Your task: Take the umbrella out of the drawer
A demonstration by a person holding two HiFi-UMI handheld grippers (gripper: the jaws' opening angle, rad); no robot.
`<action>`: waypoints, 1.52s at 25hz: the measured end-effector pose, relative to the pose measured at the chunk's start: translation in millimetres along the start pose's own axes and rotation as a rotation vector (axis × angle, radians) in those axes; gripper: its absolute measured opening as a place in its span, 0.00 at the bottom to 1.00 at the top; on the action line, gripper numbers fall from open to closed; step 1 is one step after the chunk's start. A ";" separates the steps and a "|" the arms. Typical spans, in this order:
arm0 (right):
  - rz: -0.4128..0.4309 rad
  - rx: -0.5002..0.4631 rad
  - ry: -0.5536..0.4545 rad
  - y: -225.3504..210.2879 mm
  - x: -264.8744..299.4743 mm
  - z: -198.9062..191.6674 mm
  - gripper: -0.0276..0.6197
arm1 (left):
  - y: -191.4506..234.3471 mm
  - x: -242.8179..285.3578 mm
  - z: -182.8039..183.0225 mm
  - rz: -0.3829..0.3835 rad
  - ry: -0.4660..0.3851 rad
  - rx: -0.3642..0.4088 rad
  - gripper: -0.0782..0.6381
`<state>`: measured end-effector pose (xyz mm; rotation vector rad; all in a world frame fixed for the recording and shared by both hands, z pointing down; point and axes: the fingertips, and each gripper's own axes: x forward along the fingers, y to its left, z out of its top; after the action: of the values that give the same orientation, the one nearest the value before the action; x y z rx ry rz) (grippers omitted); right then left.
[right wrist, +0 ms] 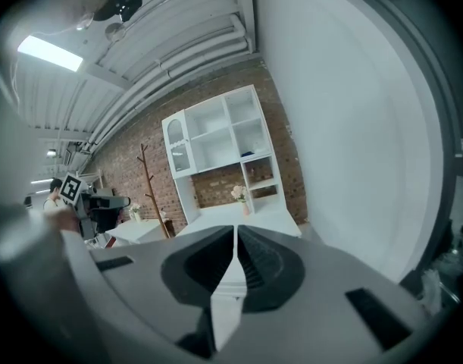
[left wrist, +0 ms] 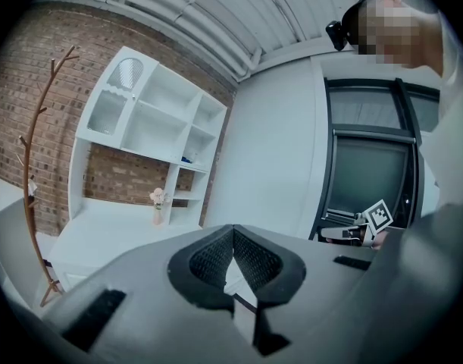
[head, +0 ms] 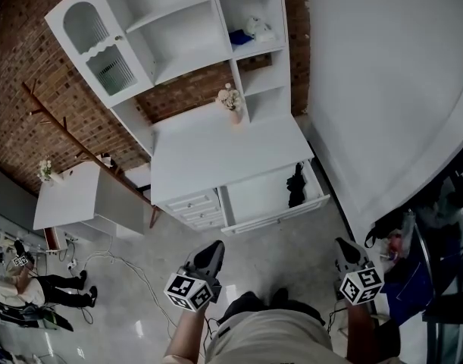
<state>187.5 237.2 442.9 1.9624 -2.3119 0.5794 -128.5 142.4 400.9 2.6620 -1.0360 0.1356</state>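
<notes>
Black folded umbrella (head: 295, 186) lies inside the open white drawer (head: 258, 196), against its right side, under the right end of the white counter (head: 216, 155). Left tool (head: 209, 253) and right tool (head: 345, 250) are on the near side, well apart from the drawer. Both tools have their jaws closed together, with nothing between them.

We see a room lit evenly in cool, muted tones; the white cabinet (head: 187, 21) and the wall (head: 383, 89) look bright but not blown out. In the right gripper view a ceiling lamp (right wrist: 49, 53) glows at ten o'clock. Small glints mark the floor (head: 163, 233) at seven o'clock in the head view. Shadows are soft. All views bend strongly and go black at the rims. The left gripper (left wrist: 233, 230) and right gripper (right wrist: 236, 230) look soft, out of focus.
</notes>
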 end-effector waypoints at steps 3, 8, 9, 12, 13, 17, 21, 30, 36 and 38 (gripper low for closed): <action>-0.002 0.004 0.004 -4.4 7.0 3.3 0.09 | 1.6 7.2 4.1 -0.005 -0.001 0.008 0.14; -0.006 -0.003 0.025 -3.6 23.3 4.2 0.09 | 14.4 21.5 4.0 -0.017 0.000 0.001 0.14; -0.012 -0.003 0.030 -4.3 26.9 4.8 0.09 | 18.2 26.4 3.7 -0.022 0.001 -0.006 0.14; -0.040 -0.008 0.022 -8.5 39.3 12.1 0.09 | 31.8 45.9 3.8 -0.045 0.010 -0.014 0.14; -0.051 -0.010 0.013 -10.4 43.4 15.3 0.09 | 36.6 53.1 3.7 -0.055 0.015 -0.015 0.14; -0.094 -0.008 0.001 -19.8 64.7 22.9 0.09 | 58.5 83.0 7.2 -0.089 0.031 -0.009 0.14; -0.137 0.000 0.016 -20.5 88.9 33.5 0.09 | 83.6 113.6 15.7 -0.127 0.047 0.007 0.14; -0.219 0.015 0.056 -20.4 148.4 42.3 0.09 | 142.4 174.0 19.8 -0.207 0.103 0.016 0.14; -0.271 0.012 0.066 -18.5 182.9 49.6 0.09 | 173.7 207.3 18.7 -0.255 0.123 0.014 0.14; -0.284 0.020 0.063 -20.4 192.2 51.4 0.09 | 179.1 218.0 17.9 -0.277 0.126 0.013 0.14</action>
<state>180.6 37.6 453.8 2.1933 -1.9487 0.6294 -88.6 -130.0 464.9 2.7357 -0.6226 0.2493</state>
